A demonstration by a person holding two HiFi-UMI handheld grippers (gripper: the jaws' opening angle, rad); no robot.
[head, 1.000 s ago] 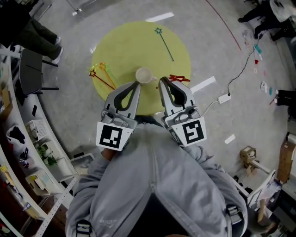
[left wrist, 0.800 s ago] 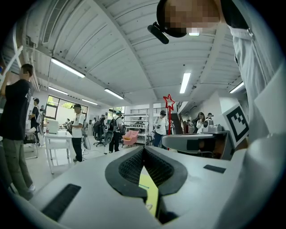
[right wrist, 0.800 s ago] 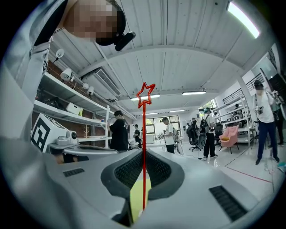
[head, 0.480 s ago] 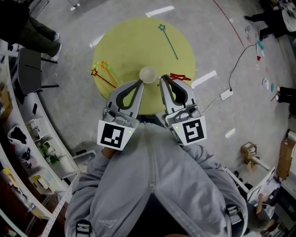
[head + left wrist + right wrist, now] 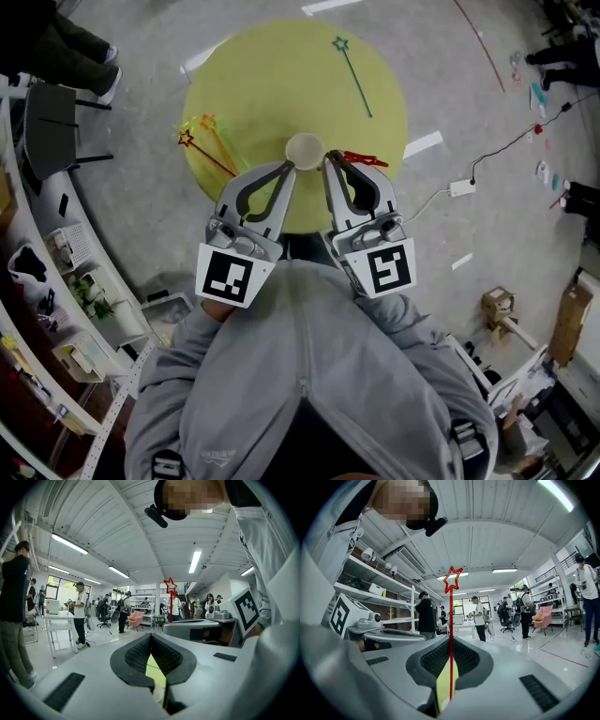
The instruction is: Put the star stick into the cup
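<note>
Nearest: right gripper [image 5: 329, 165] clamped shut on the red star stick [image 5: 450, 620], star end jutting out to the right. Alongside, left gripper [image 5: 288, 171] closed on nothing. Just past both tips, the cup [image 5: 304, 150] on the yellow counter [image 5: 267, 80], now centred between them rather than nearer the left. Lined up, it seems, but stick not yet in. Farther off, a green star stick [image 5: 356, 80].

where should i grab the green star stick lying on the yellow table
Probably mid-shaft, from straight above, jaws set across it: the green star stick lies flat and alone on the yellow table, thin and straight, with bare tabletop either side.
</note>
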